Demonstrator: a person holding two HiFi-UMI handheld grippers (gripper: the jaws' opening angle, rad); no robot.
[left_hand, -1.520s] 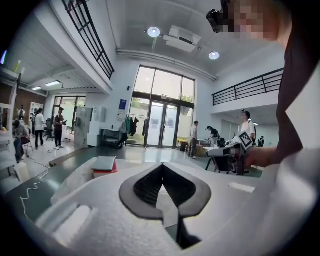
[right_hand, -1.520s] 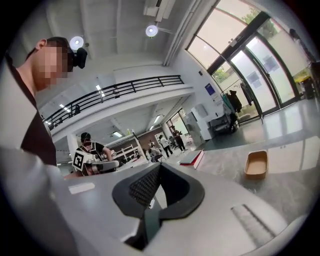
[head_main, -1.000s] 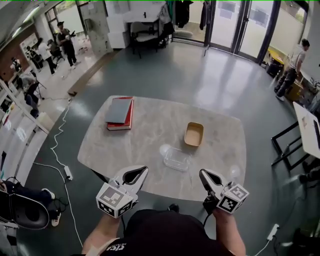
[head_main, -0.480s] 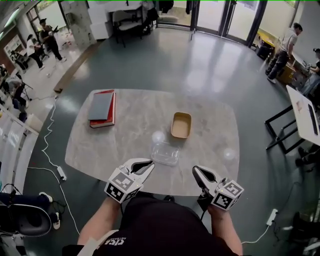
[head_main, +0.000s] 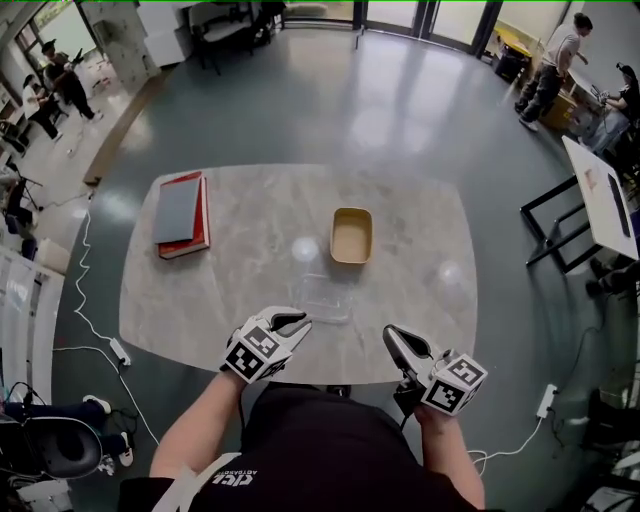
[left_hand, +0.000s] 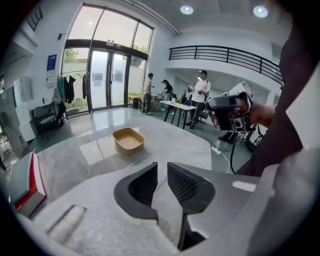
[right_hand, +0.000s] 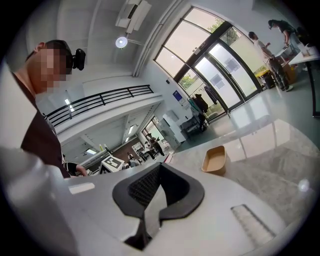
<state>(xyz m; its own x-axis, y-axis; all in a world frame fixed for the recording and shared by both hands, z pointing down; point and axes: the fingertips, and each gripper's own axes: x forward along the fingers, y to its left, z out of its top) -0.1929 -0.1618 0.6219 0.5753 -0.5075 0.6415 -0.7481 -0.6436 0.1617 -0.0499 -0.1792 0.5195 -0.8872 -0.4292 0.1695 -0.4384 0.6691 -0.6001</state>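
Forward over the near edge of the tabletop (head_main: 230, 285) my left gripper (head_main: 293, 322) has crept, jaws cracked apart and empty just short of the clear container (head_main: 324, 298), right gripper (head_main: 392, 336) clenched on nothing off to its side; I'd widen the left and meet the thin rim squarely.

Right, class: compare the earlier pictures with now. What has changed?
The left gripper has moved forward towards the clear container, and its jaws have parted slightly. The right gripper stays shut and empty. The container, tan tray and books lie as before.
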